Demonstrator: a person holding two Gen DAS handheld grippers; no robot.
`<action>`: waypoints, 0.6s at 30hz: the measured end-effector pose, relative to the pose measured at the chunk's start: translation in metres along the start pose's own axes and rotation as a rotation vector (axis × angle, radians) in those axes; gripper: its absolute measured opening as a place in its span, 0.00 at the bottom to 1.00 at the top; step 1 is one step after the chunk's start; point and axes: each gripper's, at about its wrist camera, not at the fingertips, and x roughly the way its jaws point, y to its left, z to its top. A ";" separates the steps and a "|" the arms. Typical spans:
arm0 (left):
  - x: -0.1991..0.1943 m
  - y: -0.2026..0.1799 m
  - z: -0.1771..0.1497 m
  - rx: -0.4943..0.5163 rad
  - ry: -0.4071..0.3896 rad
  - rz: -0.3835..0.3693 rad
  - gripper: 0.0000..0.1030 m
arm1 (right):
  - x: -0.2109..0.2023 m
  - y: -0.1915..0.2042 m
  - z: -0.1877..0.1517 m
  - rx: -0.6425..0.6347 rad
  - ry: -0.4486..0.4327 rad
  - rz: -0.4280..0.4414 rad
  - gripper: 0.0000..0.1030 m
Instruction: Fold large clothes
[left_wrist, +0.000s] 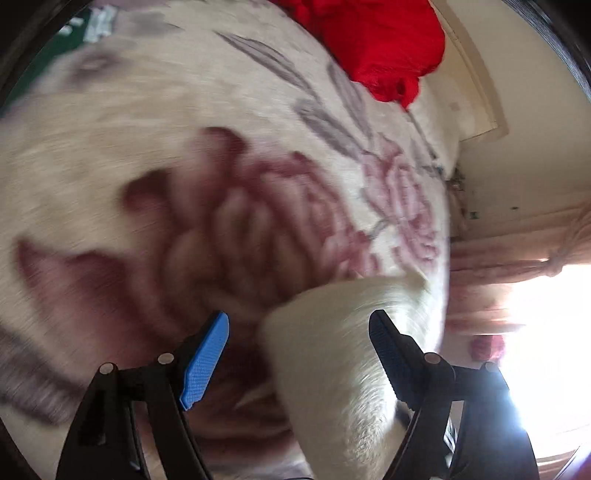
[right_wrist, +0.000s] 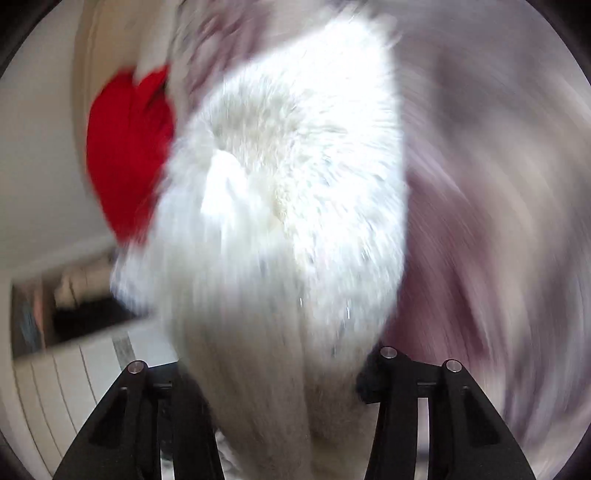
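We see bed (left_wrist: 110, 155) under cream blanket with large pink roses and grey leaves, blurred in both views; red cloth (left_wrist: 373, 44) bunched at far edge of bed, near wall; white fluffy garment (left_wrist: 332, 350) lying on blanket by near right edge in left wrist view; in right wrist view same white garment (right_wrist: 288, 192) covers middle of bed, red cloth (right_wrist: 125, 155) just beyond its left side

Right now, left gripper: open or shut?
Open. In the left wrist view the fingers of the left gripper stand wide apart; the white fluffy garment lies between them, unclamped.
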 end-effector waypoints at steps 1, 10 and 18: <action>-0.006 0.006 -0.011 0.005 0.002 0.046 0.75 | -0.007 -0.024 -0.038 0.095 -0.005 0.011 0.48; 0.016 0.088 -0.146 0.078 0.155 0.498 0.75 | -0.012 -0.075 -0.102 0.189 0.149 -0.093 0.65; 0.049 0.085 -0.184 0.236 0.018 0.603 1.00 | -0.085 0.013 -0.072 -0.228 0.256 -0.282 0.65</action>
